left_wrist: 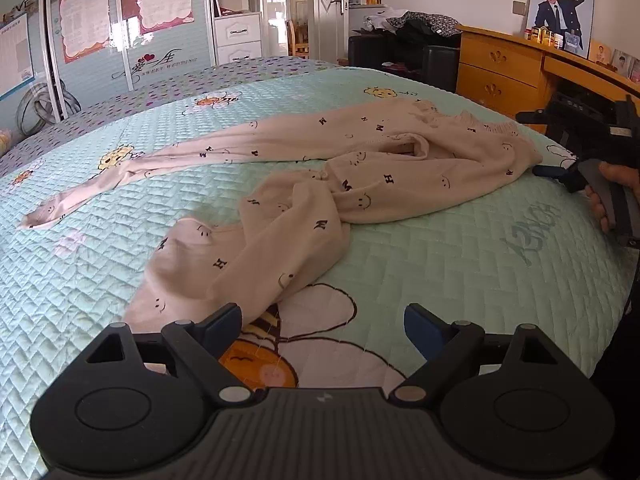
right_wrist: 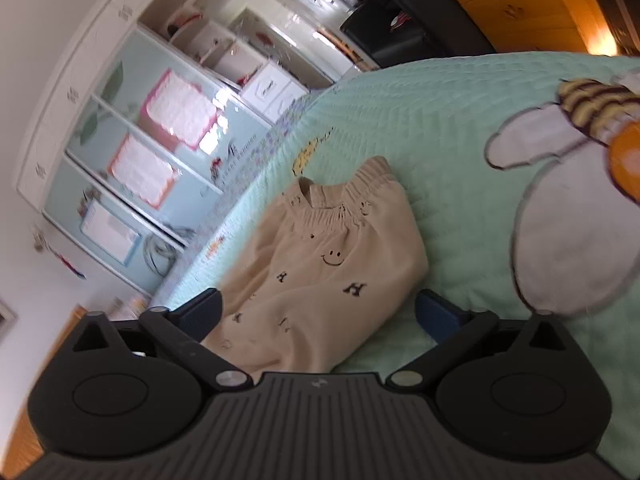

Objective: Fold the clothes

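A pair of beige trousers (left_wrist: 320, 184) printed with smileys and letters lies spread on the green quilted bed (left_wrist: 460, 264). One leg stretches far left, the other is crumpled toward me. My left gripper (left_wrist: 323, 320) is open and empty just above the crumpled leg's end. My right gripper (left_wrist: 552, 170) sits at the waistband's right edge. In the right wrist view, tilted sideways, it (right_wrist: 318, 312) is open with the waist end of the trousers (right_wrist: 328, 256) between its fingers, jaws not closed on the cloth.
A wooden dresser (left_wrist: 500, 72) with photos stands beside the bed at the right. A wardrobe (left_wrist: 100, 40) with posters stands behind the bed on the left. A black chair (left_wrist: 400, 52) piled with clothes stands at the back. The bed's edge curves down at the right.
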